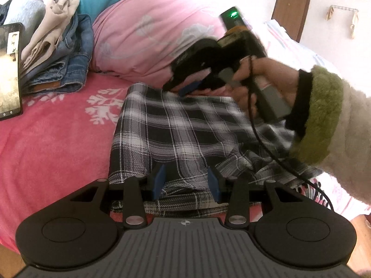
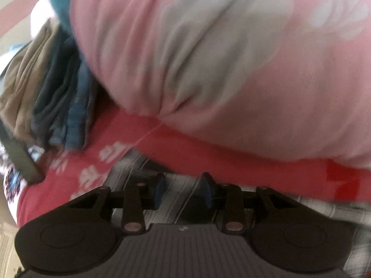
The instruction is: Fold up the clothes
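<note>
From the left wrist view, a black-and-white plaid garment (image 1: 176,134) lies partly folded on a pink bedspread (image 1: 53,143) with white leaf prints. The left gripper (image 1: 186,183) hangs over the near edge of the plaid cloth with its blue pads (image 1: 159,180) set moderately apart; cloth shows between them, but I cannot tell whether the pads press on it. At the far edge of the garment the right gripper (image 1: 192,88) reaches in from the right, held by a hand (image 1: 255,81) in a fluffy white sleeve (image 1: 343,139) with a green cuff; a black cable hangs from it across the cloth. Its blue tips are blurred and low over the far hem. Behind lies a big pink pillow (image 1: 150,34). At far left stands a stack of folded clothes (image 1: 55,53), jeans under beige pieces, with a phone (image 1: 9,69) leaning at the left edge. A brown door (image 1: 292,11) shows at far right.

From the right wrist view, everything is smeared. The right gripper (image 2: 183,191) sits over the plaid garment (image 2: 176,206), its pads moderately apart with cloth beneath; whether they grip it I cannot tell. The pink pillow (image 2: 220,69) fills the far side, the bedspread (image 2: 208,157) runs between, and the folded stack (image 2: 53,97) is at left.
</note>
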Motion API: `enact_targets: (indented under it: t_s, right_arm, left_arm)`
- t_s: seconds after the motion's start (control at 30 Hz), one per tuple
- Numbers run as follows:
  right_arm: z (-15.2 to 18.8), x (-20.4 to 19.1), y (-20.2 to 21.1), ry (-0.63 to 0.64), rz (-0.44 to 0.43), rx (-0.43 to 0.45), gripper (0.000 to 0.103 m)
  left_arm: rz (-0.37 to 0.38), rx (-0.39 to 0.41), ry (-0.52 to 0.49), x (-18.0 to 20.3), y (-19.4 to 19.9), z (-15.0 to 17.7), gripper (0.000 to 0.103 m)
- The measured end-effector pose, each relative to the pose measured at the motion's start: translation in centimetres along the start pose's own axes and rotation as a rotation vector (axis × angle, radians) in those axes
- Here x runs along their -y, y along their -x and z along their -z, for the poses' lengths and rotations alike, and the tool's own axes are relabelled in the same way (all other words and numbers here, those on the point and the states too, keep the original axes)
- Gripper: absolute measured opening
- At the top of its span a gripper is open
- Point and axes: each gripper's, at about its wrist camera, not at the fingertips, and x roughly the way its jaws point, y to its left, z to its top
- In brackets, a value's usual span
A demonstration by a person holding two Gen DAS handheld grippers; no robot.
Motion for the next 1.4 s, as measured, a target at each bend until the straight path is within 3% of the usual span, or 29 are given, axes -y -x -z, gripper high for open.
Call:
enact_targets:
  t_s: [0.23,0.33,0.47,0.5,0.57,0.63,0.77,0.87,1.07,1.4]
  right_arm:
    - [2.0,5.1,8.4,-0.097,-0.023,0.074,0.037]
    - [4.0,9.1,11.0,-0.144,0.077,0.087,0.038]
    - [6.2,14.8,14.1,-0.190,0.344,0.107,0.039]
    - [6.8,15.8,15.4,-0.213,0.352,0.131,0.039]
    - [8.0,16.9,18.5,-0.276,0.274,0.189,0.039]
    - [9.4,16.7,20.9,-0.295,0.211,0.237,0.039]
    - [12.2,12.6,21.3,-0.156,0.150,0.246,0.040]
    - [14.3,10.0,20.4,-0.032,0.159,0.238,0.041]
    - [18.0,7.6,16.7,0.135,0.272,0.197,0.044]
    - [19.4,8.3,16.3,0.123,0.256,0.231,0.051]
  left_arm:
    - [0.005,-0.007,0.004,-0.1,0.0,-0.1,0.040]
    - [0.000,-0.016,0.006,0.1,0.0,-0.2,0.041]
    - [-0.008,-0.030,0.004,0.2,-0.2,-0.5,0.041]
    - [-0.011,-0.034,0.000,0.3,-0.2,-0.5,0.041]
    - [-0.021,-0.039,-0.003,0.4,-0.3,-0.6,0.041]
    - [-0.034,-0.044,-0.007,0.7,-0.3,-0.7,0.041]
    - [-0.070,-0.056,-0.046,1.4,-0.3,-0.9,0.041]
    - [-0.097,-0.067,-0.072,2.0,-0.3,-1.0,0.042]
    - [-0.130,-0.083,-0.094,2.6,-0.5,-1.2,0.043]
    - [-0.162,-0.086,-0.118,3.2,-0.4,-1.2,0.045]
